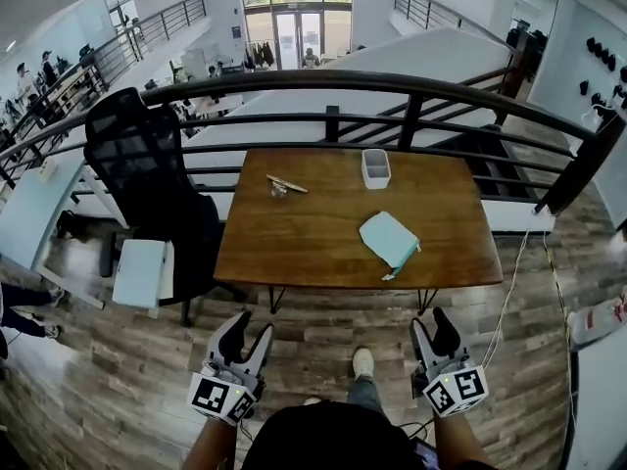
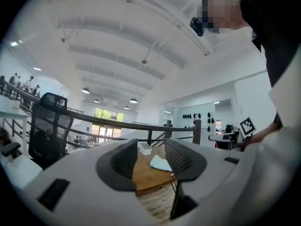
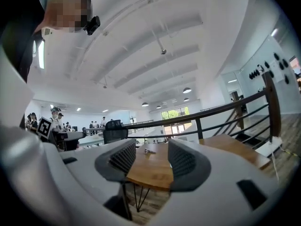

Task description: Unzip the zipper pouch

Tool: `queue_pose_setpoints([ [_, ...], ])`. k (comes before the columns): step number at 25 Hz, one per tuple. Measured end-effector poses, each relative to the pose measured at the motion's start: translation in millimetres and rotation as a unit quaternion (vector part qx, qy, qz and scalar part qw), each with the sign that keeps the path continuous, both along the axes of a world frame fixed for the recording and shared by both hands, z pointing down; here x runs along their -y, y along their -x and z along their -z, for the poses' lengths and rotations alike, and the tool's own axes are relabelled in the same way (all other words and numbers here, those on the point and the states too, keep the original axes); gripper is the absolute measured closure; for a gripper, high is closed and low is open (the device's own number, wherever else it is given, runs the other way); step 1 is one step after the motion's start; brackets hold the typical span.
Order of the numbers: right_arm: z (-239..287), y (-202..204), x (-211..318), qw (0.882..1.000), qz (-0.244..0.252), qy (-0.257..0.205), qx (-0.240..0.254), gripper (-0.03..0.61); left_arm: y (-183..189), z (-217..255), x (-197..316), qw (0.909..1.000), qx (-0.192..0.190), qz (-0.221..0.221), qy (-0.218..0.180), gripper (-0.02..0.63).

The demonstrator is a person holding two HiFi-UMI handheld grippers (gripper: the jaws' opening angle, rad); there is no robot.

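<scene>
Two grippers: left gripper [image 1: 245,326] and right gripper [image 1: 431,321] are held over the plank floor [image 1: 323,351], short of the near edge of the worktop [image 1: 313,233] and touching nothing on it.
Left gripper state: jaws spread with nothing between the pads; its own view [image 2: 151,157] looks through the gap to the worktop beyond.
Right gripper state: jaws spread and empty [image 3: 148,157].
Zipper pouch [image 1: 389,239]: pale teal, lying flat on the right half of the worktop, close to the near edge and clear of both grippers; also seen from the left gripper view [image 2: 161,163].
White container [image 1: 376,167]: upright by the far edge, right of centre.
Small objects [image 1: 284,184]: a slim stick-like item and a small metallic piece left of the container; kind not determinable.
Office chair [image 1: 147,164]: black, off the worktop's left edge.
Railing [image 1: 392,86]: dark, behind the far edge.
</scene>
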State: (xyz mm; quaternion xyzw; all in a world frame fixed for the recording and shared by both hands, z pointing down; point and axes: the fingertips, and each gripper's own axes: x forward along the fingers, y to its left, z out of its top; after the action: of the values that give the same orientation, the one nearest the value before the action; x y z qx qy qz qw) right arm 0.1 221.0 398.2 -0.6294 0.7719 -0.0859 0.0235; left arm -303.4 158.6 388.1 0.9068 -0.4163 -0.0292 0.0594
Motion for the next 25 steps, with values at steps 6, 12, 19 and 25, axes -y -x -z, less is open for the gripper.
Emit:
queue_pose_setpoints([
  [6,9,-34,61,0.999,0.036,-0.013,-0.013,0.390,-38,11,42,0.9998,0.002,0.019,-0.011,0.425],
  [12,4,-87,99,0.999,0.032,-0.012,0.003,0.394,-89,12,77,0.9997,0.016,0.013,-0.012,0.425],
  [19,-1,-152,122,0.999,0.023,-0.008,0.022,0.403,-165,8,107,0.9997,0.024,-0.008,-0.007,0.425],
  [25,-4,-191,144,0.999,0.041,0.003,0.013,0.408,-212,-9,130,0.9994,0.031,-0.005,0.010,0.425],
])
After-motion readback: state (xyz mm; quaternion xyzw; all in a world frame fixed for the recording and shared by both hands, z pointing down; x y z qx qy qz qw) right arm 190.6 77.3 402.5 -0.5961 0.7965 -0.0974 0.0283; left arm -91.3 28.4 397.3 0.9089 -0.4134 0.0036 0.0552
